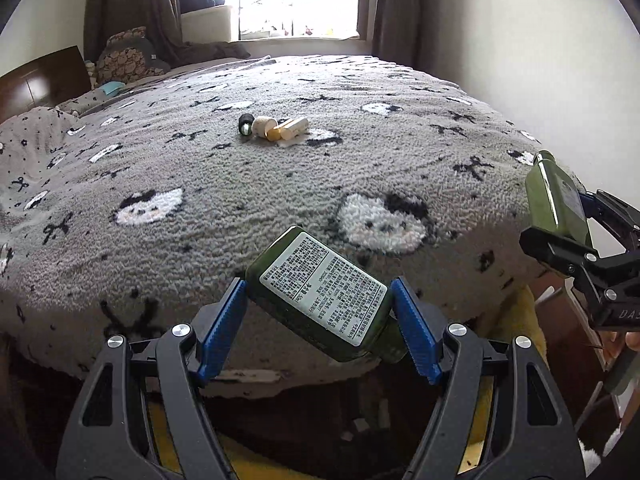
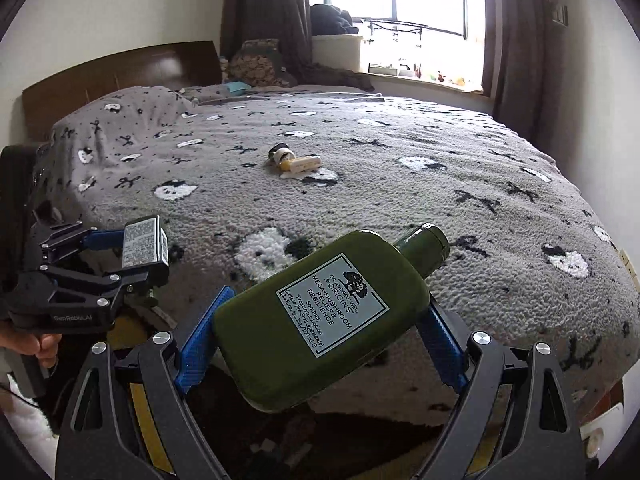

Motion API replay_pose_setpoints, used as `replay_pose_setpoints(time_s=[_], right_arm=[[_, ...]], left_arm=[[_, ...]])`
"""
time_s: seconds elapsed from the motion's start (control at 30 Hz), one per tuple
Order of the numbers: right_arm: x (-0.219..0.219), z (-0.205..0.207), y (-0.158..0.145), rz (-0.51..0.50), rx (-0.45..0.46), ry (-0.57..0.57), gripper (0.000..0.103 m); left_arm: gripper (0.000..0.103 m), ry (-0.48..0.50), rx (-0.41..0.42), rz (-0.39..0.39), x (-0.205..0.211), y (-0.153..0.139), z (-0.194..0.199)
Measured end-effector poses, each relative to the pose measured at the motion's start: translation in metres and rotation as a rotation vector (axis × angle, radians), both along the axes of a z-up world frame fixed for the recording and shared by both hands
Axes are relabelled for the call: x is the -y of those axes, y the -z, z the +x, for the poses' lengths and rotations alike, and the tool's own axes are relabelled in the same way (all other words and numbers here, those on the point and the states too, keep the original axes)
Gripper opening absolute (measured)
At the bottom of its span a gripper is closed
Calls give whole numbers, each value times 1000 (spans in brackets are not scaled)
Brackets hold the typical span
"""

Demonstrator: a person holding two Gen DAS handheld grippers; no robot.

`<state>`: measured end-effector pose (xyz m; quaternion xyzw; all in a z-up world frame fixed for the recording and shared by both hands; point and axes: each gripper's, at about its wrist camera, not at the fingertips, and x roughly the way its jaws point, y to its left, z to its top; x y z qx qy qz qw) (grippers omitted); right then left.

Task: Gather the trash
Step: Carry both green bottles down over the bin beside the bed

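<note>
Each hand-held gripper clenches a green bottle above the bed's near edge: left hand-held gripper (image 1: 320, 320) on one bottle (image 1: 320, 292), right hand-held gripper (image 2: 320, 336) on another bottle (image 2: 320, 320). Both look rigid, slick and probably weighty; the flat sides suit gripping. Small containers (image 1: 274, 126) remain mid-bed (image 1: 400, 140).

The blanket (image 1: 280, 184) looked like rough, nubby cloth. Both green bottles (image 1: 320, 292) (image 2: 320, 320) were glossy and smooth with paper labels. The headboard (image 2: 120, 76) at ten o'clock was polished wood.
</note>
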<state>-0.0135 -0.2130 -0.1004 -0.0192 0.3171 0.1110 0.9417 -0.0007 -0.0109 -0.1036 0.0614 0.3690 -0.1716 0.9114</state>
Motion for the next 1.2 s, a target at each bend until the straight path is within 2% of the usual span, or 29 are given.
replay_pose_setpoints(time_s=[0.17, 0.47, 0.93, 1.1, 1.2], right_arm=[[-2, -17, 21, 25, -56, -6, 89], [-7, -27, 62, 54, -177, -2, 89], [-21, -16, 134, 111, -390, -9, 89], [-24, -9, 163, 149, -486, -10, 89], [-28, -7, 172, 143, -512, -5, 89]], left_arm=[[70, 6, -51, 21, -1, 24, -23], [70, 8, -206, 44, -4, 81, -42], [70, 17, -393, 129, 8, 160, -44], [70, 32, -459, 129, 12, 180, -43], [70, 39, -500, 116, 12, 190, -42]])
